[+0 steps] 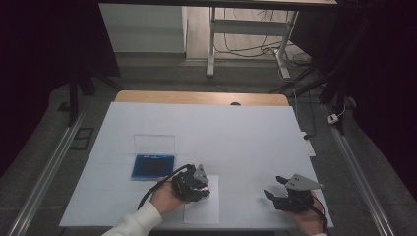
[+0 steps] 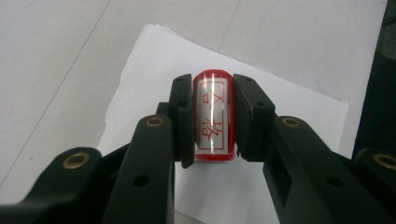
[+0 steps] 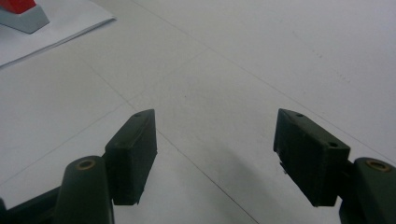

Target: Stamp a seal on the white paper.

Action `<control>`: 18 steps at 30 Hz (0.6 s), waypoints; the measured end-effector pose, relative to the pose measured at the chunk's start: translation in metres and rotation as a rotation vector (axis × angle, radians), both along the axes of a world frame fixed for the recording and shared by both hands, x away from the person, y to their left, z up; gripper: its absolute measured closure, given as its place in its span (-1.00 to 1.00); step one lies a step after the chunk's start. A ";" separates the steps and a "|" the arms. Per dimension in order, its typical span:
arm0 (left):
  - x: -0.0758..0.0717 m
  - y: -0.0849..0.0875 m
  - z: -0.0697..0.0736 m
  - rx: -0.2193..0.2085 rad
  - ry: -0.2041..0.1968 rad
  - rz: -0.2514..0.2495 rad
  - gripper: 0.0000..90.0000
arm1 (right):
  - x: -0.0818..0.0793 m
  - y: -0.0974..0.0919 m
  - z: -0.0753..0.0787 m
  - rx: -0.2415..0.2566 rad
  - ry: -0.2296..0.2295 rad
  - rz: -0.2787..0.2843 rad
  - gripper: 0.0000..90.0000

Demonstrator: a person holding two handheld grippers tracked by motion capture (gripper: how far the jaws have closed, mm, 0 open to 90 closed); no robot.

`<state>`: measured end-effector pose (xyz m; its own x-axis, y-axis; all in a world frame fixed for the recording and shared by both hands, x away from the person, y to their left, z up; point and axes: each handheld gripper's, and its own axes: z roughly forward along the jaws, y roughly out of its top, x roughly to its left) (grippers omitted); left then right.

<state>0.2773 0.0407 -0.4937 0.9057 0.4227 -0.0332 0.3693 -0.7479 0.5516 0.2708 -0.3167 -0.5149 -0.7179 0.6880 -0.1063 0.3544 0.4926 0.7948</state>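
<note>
Black jaws of my left gripper (image 2: 212,116) clamp the red stamp (image 2: 213,116) over the paper (image 2: 299,112). Right gripper (image 3: 215,154) idles open, empty. I judge a straight, level press best; tilting risks a smeared print.

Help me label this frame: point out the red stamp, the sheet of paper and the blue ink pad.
red stamp (image 2: 213,116): left gripper view, white label on its side.
sheet of paper (image 2: 154,60): left gripper view, bare far corner.
blue ink pad (image 1: 153,166): high view, dark middle.
</note>
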 end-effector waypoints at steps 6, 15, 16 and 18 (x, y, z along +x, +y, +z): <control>0.000 0.001 -0.001 -0.003 -0.003 -0.004 0.59 | 0.000 0.000 0.000 -0.005 -0.002 -0.004 -0.34; -0.001 0.002 -0.002 -0.010 -0.008 -0.005 0.59 | 0.000 0.000 0.000 -0.006 -0.003 -0.003 -0.34; -0.001 0.002 -0.002 -0.011 -0.008 -0.003 0.59 | 0.000 0.000 0.000 -0.006 -0.003 -0.004 -0.34; -0.001 0.002 -0.002 -0.012 -0.010 -0.004 0.59 | 0.000 0.000 0.000 -0.005 -0.003 -0.003 -0.34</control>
<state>0.2762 0.0423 -0.4955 0.9075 0.4191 -0.0291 0.3612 -0.7428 0.5638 0.2707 -0.3164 -0.5150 -0.7153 0.6898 -0.1117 0.3540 0.4955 0.7932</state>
